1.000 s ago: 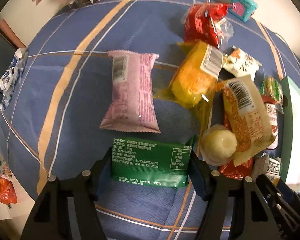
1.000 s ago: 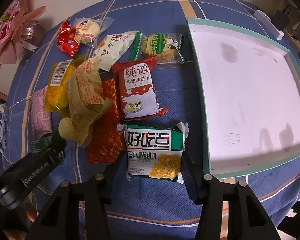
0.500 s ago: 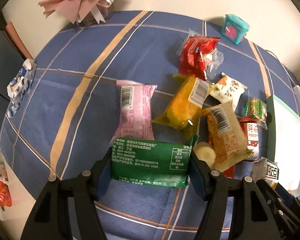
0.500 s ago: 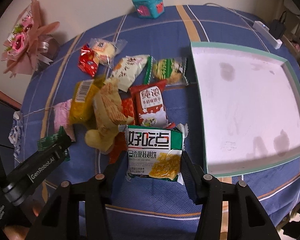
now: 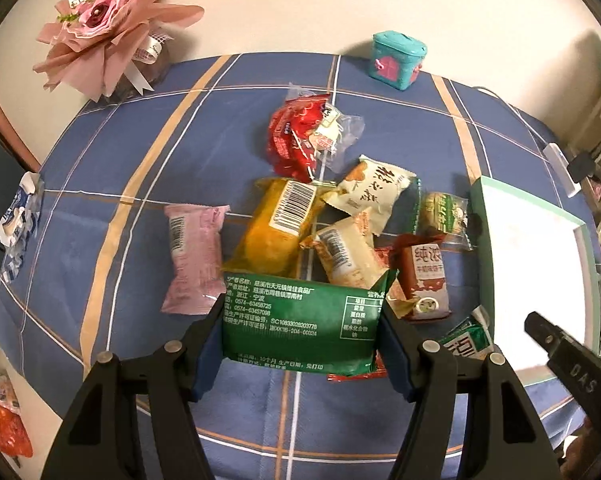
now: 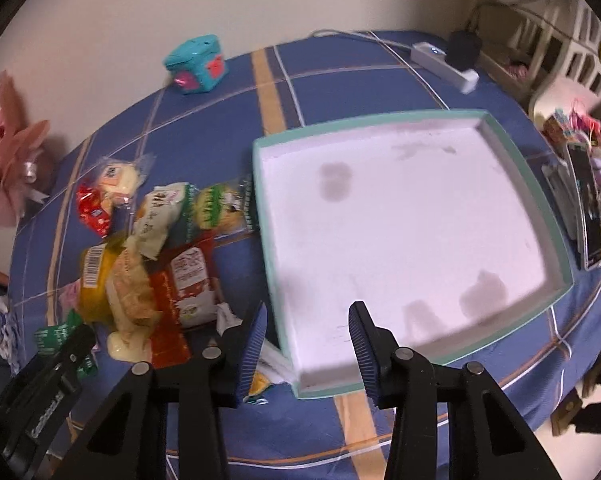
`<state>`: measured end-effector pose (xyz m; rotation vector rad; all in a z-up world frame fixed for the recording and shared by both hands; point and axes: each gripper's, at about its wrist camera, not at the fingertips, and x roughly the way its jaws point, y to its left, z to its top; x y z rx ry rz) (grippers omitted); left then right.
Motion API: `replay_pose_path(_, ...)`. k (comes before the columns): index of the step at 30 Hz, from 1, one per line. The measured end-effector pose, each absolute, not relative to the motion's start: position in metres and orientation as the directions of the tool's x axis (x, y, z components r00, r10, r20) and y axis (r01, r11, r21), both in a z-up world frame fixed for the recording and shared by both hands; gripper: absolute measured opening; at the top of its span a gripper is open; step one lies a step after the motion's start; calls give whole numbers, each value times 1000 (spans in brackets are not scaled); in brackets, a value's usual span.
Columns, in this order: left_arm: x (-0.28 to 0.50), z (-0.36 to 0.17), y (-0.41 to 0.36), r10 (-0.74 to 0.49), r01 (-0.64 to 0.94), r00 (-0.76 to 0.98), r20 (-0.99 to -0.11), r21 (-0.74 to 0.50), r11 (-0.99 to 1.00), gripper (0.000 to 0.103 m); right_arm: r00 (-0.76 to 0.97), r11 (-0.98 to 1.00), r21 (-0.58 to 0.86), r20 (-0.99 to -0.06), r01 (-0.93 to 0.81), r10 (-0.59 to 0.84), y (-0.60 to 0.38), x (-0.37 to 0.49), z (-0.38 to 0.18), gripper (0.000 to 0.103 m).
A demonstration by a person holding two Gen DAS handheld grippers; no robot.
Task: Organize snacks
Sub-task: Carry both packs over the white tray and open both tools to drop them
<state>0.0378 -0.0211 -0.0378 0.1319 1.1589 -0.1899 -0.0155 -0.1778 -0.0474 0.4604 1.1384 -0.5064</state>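
Gripping a green snack packet (image 5: 300, 328) flat between its fingers, the left claw (image 5: 302, 316) is clenched on it above the blue checked tablecloth (image 5: 140, 140). The heap of other snacks (image 5: 272, 236) lies just beyond its tips. The right claw (image 6: 308, 320) has just been closing yet grasps nothing: its jaws stand apart over the near corner of the white tray (image 6: 400, 220), and a green-and-white biscuit packet (image 6: 276, 362) lies just outside its left finger, against the tray's wall.

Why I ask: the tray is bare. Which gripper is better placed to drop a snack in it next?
Left. The left gripper is clamped on the green packet. The right gripper, whose jaws have just been closing on nothing, hangs over the tray corner.
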Motion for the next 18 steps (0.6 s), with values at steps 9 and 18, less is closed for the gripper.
replay_pose_path(9, 45, -69, -5, -15, 140, 251, -968, 21, 990, 69, 309, 842, 136, -950, 522, -38, -159, -9, -65, 46)
replay_pose_path(18, 45, -81, 8, 11, 99, 201, -980, 31, 995, 69, 276, 927, 58, -960, 371, -51, -120, 8, -74, 60)
